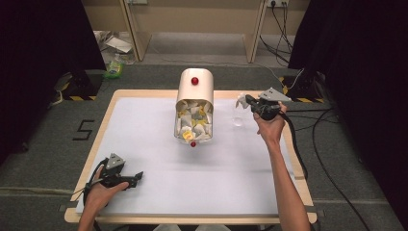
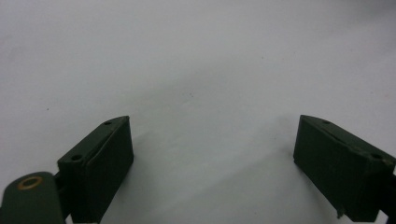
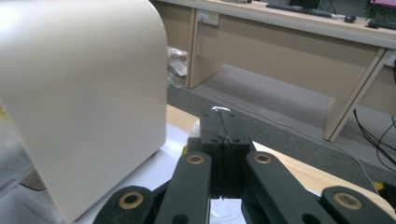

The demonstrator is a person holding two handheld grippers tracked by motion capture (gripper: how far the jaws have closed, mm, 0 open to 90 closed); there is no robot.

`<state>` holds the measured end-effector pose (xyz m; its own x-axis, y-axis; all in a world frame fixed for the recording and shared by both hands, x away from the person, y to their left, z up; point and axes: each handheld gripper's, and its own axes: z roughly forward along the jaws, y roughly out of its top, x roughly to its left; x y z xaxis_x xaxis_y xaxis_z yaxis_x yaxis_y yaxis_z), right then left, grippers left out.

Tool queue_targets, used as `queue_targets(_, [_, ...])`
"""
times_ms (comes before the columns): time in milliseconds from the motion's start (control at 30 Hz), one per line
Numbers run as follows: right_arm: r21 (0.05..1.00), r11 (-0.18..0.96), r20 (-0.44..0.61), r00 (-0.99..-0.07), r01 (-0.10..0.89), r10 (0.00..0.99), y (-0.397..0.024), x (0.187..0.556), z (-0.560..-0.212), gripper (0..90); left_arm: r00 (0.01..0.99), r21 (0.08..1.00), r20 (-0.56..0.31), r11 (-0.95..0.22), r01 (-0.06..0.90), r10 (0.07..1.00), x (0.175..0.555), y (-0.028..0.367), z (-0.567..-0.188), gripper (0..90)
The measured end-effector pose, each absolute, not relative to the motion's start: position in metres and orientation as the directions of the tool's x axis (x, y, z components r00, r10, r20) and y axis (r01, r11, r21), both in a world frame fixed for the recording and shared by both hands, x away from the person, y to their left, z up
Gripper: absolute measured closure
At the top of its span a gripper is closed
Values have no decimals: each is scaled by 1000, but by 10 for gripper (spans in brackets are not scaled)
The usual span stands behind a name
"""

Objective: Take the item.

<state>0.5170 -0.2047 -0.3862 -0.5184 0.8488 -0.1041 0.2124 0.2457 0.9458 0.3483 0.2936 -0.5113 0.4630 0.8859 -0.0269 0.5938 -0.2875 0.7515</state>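
High view: I'm holding my right gripper [image 1: 246, 101] beside the cream bin [image 1: 194, 103] of packets, fingers pinching a white packet [image 1: 240, 99] above the table [image 1: 159, 159]. My left gripper [image 1: 134, 177] is resting near the table's front left corner, fingers wide apart and gripping nothing.

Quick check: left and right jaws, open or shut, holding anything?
Left gripper: open, nothing between the jaws.
Right gripper: shut on a small white packet, beside the cream container.

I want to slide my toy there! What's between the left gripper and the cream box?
Nothing. The high view shows bare white table cover between the left gripper and the cream box.
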Motion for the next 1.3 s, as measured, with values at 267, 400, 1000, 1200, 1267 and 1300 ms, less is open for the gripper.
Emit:
queue_targets(267, [934,260,-106,-503,246,858,-205,530,-401,900,463,752,-27,-288,594,886,348,294,-511,111])
queue_targets(400, [930,263,-105,-500,256,860,-205,534,-405,900,463,752,-27,-287,594,886,348,294,-511,111])
queue_targets(1000, [922,242,-59,-508,303,860,-205,544,-420,771,463,752,-27,-287,594,886,348,294,-511,111])
queue_targets(1200, [926,219,-39,-499,307,866,-207,542,-415,697,463,752,-28,-286,593,886,348,294,-511,111])
queue_targets(1267, [924,214,-29,-500,317,866,-207,540,-413,608,463,752,-28,-287,593,886,348,294,-511,111])
queue_targets(1300, [924,214,-29,-500,317,866,-207,540,-413,608,463,752,-28,-287,593,886,348,294,-511,111])
